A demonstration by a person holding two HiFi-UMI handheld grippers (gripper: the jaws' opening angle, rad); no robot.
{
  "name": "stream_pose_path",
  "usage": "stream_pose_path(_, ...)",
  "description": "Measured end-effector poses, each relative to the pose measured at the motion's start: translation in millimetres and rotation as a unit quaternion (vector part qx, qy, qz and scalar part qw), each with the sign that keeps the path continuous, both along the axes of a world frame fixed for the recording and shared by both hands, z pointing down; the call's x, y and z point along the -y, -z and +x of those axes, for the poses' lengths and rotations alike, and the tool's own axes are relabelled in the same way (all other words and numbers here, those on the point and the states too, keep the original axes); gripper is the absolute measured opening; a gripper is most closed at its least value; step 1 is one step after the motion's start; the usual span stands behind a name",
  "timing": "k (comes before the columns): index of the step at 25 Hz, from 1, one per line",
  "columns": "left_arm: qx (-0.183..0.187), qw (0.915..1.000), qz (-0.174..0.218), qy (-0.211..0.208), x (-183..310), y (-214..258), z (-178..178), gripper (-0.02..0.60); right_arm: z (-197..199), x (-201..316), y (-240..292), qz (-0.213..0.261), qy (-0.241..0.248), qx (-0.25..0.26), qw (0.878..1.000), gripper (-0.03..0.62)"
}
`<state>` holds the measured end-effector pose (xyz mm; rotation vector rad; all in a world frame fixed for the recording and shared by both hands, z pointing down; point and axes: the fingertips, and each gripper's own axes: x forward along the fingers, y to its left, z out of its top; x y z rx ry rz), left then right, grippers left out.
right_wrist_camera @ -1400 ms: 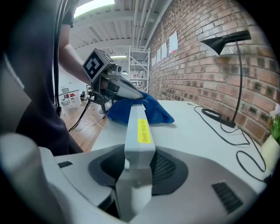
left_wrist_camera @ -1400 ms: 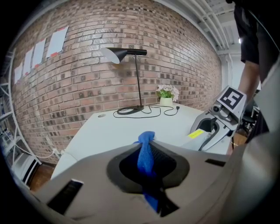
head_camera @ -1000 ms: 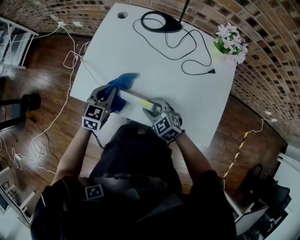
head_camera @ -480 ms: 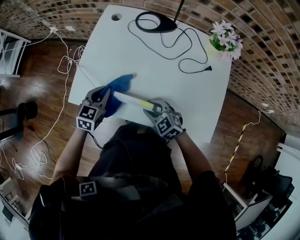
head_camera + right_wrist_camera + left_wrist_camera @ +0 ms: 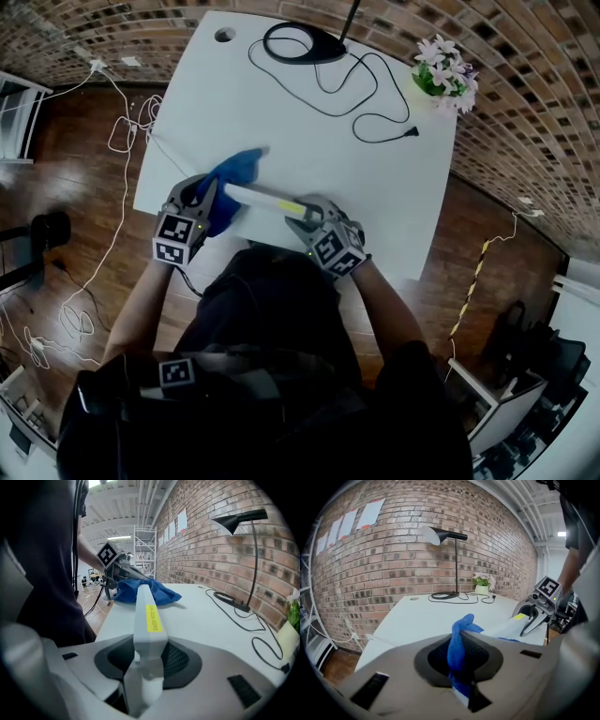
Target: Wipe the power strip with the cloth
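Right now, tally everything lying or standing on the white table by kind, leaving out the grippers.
Power strip: 1
Blue cloth: 1
Desk lamp: 1
Potted flowers: 1
Total: 4

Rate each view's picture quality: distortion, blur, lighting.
Head view: sharp, dim at the edges, brick wall bowed by the wide lens. Left gripper view: fisheye, black corners, blue cloth soft up close. Right gripper view: fisheye too, power strip blurred nearest the lens.

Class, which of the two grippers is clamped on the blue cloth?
The left gripper: its jaws pinch the cloth, while the right gripper grips the end of the white power strip.
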<state>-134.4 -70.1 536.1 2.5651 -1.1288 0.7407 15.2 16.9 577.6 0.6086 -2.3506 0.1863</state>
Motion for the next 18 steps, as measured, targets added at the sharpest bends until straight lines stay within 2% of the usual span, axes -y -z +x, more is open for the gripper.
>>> stream_pose_path(6, -0.015, 0.9995, -0.008, 0.026, 0.1, -0.8, -3.6, 0.04, -1.5, -0.2, 0.4, 0.009, 0.001, 0.001, 1.0, 0.169)
stream_pose_path(13, -0.036, 0.9959, -0.043, 0.072, 1.5, -1.8, -6.6, 0.038, -1.4, -1.5, -2.7, 0.031, 0.002, 0.0, 1.0, 0.169)
stream_pose_path(18, -0.015, 0.9939, -0.045, 0.099, 0.9, 3.0, -0.7, 0.035, 0.5, -0.5, -4.6, 0.046, 0.009, -0.004, 0.999, 0.168)
